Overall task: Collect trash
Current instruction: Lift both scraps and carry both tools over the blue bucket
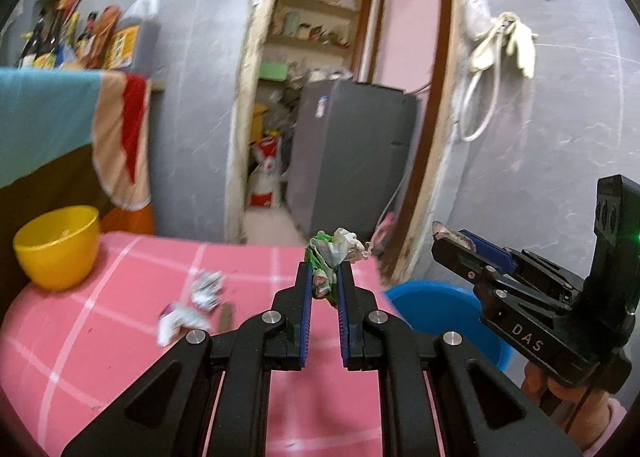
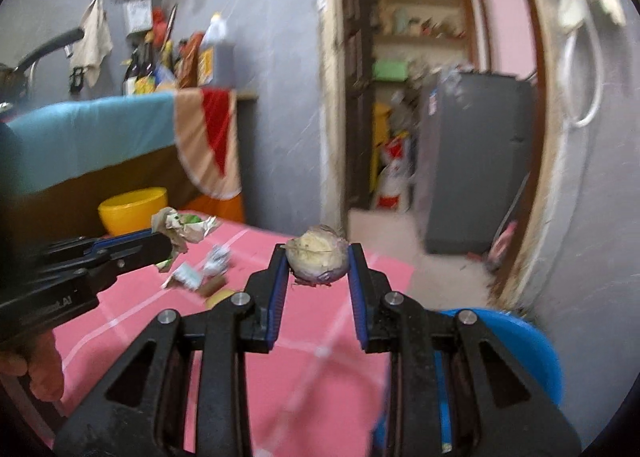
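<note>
— So, what are you carrying on each side?

— My left gripper (image 1: 323,277) is clamped on a crumpled wad of green and white wrapper paper (image 1: 334,251); the wad sticks up past the blue finger pads (image 1: 305,309), lifted above the pink checked tablecloth (image 1: 120,337). My right gripper (image 2: 319,261) is squeezing a round, pale, purple-skinned onion piece (image 2: 318,259) between its fingertips; it too is off the cloth.

— Where do the two of you sit against each other?

— Side by side over the table's far edge; from the left camera my right gripper (image 1: 452,243) shows at the right, pointing inward; from the right camera the left one (image 2: 168,245) comes in from the left with its paper wad (image 2: 182,227) at the tip.

— And what is left on the table?

— Near the middle of the cloth, a few small scraps lie close together: a crumpled black-and-white printed paper (image 1: 206,291), a white torn wrapper (image 1: 176,323) just beside it, and a small brown stick-like piece (image 1: 226,317); motion blur hides finer detail.

— Any containers?

— A yellow plastic bowl (image 1: 58,247) stands at the cloth's far left corner; a blue round plastic tub (image 1: 444,317) sits lower, just past the table's right edge.
</note>
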Available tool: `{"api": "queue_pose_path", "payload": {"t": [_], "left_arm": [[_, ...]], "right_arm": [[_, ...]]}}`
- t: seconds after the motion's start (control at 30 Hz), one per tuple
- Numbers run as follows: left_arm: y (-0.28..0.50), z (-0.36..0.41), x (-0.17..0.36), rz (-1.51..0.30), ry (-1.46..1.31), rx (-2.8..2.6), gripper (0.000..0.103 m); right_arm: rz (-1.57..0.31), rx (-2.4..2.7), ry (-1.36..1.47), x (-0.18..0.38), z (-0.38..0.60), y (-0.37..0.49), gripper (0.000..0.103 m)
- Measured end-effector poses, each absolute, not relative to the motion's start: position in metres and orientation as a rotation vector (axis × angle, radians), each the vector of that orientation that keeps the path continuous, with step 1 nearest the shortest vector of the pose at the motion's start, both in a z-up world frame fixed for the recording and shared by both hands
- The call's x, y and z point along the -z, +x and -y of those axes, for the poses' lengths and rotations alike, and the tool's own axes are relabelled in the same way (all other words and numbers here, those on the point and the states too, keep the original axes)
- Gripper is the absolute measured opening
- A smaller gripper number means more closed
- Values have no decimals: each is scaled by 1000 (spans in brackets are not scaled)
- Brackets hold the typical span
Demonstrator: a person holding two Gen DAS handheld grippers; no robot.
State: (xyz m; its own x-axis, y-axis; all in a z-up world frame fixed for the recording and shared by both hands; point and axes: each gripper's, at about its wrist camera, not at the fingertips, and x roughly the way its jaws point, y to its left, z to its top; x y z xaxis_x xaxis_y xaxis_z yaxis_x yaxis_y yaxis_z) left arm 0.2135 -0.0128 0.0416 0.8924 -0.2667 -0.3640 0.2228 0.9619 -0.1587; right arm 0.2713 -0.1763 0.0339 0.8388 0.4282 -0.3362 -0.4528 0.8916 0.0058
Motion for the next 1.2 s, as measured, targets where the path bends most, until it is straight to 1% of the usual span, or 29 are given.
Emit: {"api": "queue_pose_path", "payload": {"t": [0.2, 0.43, 0.7, 1.2], "left_arm": [[217, 47, -52, -344, -107, 318, 9], [227, 88, -53, -353, -95, 395, 9], [246, 126, -43, -408, -91, 462, 9], [289, 157, -13, -628, -130, 524, 11]], "right_arm": [[-238, -359, -64, -46, 210, 258, 28], [-220, -272, -18, -48, 249, 255, 28], [-273, -193, 18, -39, 286, 262, 28], [-453, -133, 78, -12, 327, 289, 30]]}}
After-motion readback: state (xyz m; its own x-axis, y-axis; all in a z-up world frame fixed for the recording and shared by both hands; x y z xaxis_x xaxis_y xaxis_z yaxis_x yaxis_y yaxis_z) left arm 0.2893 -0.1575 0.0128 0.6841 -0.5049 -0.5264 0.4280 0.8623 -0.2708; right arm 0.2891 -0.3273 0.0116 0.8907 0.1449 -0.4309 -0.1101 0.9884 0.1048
